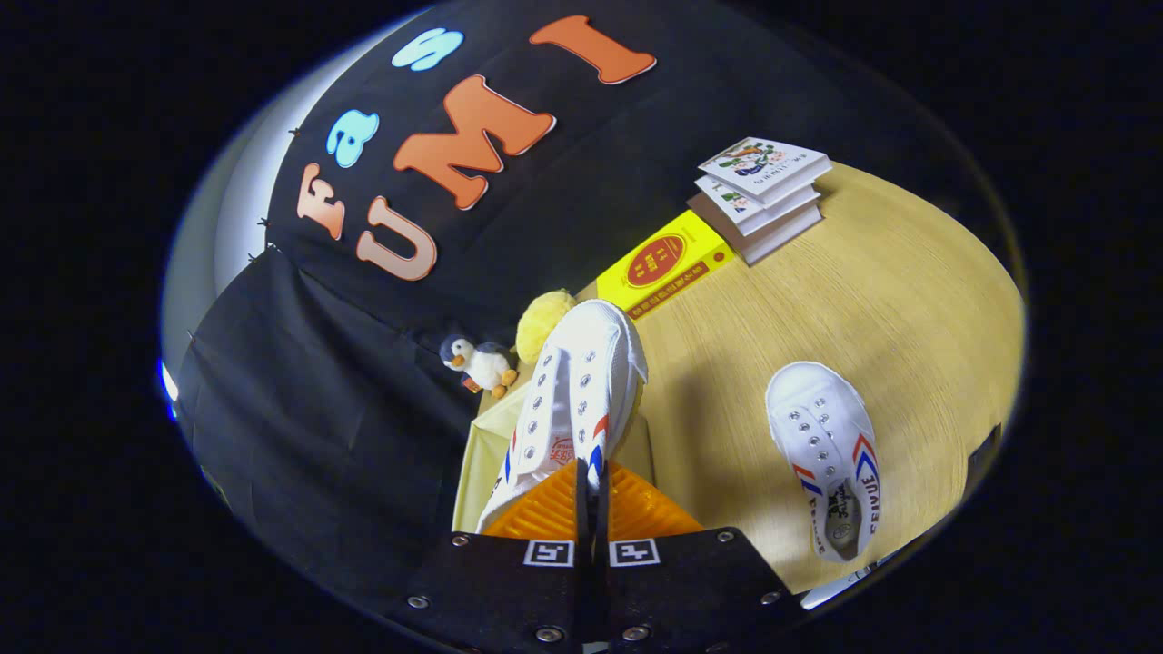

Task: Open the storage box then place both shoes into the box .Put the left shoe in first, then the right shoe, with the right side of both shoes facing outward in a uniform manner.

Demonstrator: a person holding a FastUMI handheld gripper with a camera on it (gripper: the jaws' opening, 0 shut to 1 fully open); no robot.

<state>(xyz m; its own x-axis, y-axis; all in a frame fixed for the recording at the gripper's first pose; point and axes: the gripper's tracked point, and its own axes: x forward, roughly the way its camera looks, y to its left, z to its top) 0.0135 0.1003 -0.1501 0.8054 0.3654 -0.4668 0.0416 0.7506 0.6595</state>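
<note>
The wooden tabletop (pixel 854 300) carries a stack of books (pixel 763 195) and a yellow book (pixel 663 263) by the far wall, with a second white shoe (pixel 831 450) lying flat, well apart from the tongs. The tongs (pixel 591 509) are pinched nearly together on the heel edge of a white shoe (pixel 577 391), lifted toe-up just ahead of them. Beyond it sit a yellow pom-pom (pixel 542 322) and a small penguin toy (pixel 477 363).

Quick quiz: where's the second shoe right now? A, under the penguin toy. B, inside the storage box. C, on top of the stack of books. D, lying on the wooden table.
D: the gripper is shut on one shoe, and the other shoe lies flat on the bare table, apart from the books.
</note>
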